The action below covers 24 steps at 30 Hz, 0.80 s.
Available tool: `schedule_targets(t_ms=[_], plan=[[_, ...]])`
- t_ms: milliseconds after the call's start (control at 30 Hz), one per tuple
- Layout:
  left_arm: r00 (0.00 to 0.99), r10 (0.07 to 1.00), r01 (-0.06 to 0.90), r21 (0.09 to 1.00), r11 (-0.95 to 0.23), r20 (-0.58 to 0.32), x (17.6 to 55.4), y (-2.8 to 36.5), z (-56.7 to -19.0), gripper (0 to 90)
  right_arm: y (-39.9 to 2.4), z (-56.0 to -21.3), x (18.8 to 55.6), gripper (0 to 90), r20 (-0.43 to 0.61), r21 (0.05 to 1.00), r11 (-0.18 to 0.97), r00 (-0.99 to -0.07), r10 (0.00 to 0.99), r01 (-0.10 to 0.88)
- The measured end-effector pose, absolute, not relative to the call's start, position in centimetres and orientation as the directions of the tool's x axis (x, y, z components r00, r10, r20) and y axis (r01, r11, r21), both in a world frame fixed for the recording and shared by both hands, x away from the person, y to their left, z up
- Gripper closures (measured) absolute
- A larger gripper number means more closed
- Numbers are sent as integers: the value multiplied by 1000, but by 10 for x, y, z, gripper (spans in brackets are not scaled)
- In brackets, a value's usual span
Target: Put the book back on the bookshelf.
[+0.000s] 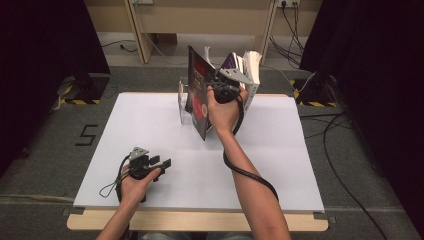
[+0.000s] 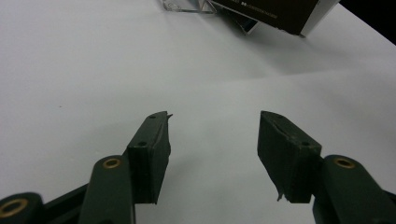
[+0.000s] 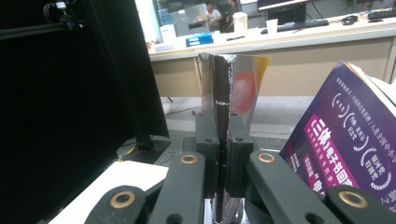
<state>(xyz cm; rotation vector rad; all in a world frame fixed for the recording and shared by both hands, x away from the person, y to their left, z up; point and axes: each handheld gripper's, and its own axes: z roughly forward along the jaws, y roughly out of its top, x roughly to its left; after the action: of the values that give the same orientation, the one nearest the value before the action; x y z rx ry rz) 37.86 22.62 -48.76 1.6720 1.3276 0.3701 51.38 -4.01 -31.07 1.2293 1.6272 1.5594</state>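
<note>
Glossy and thin, the dark book [image 1: 198, 92] with red cover art hangs tilted above the white table [image 1: 150, 125] near the upper centre of the high view, its lower corner just over the tabletop and its top leaning toward the upper left of the frame. The right gripper [image 1: 220, 90] has its jaws clamped on the book's edge; in the right gripper view the two black jaws pinch the dark spine or cover [image 3: 223, 107] between them, with very little of the book inside the pads. That shallow bite is the main risk: the book's weight hangs off to one side, so it could pivot in the jaws or slip out and drop onto the table. Just behind it stands a clear stand [image 1: 184, 107] holding other books, among them a purple book [image 3: 336, 154] leaning at the right of the right gripper view; a swing of the held book could knock the stand or tip those leaning volumes. The left gripper [image 1: 159, 162] rests at the lower left of the high view, jaws spread apart with nothing between them [image 2: 212, 149], too far off to steady anything.
</note>
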Motion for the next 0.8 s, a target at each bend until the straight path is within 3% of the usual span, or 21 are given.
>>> schedule_targets(t_ms=[433, 800], plan=[[376, 878, 598, 801, 15, -297, 379, 222, -488, 430, -59, -312, 496, 791, 214, 959, -100, -448, 868, 264], [373, 877, 599, 800, 20, -301, 378, 224, -488, 430, -67, -313, 501, 753, 210, 945, -61, -453, 867, 321]])
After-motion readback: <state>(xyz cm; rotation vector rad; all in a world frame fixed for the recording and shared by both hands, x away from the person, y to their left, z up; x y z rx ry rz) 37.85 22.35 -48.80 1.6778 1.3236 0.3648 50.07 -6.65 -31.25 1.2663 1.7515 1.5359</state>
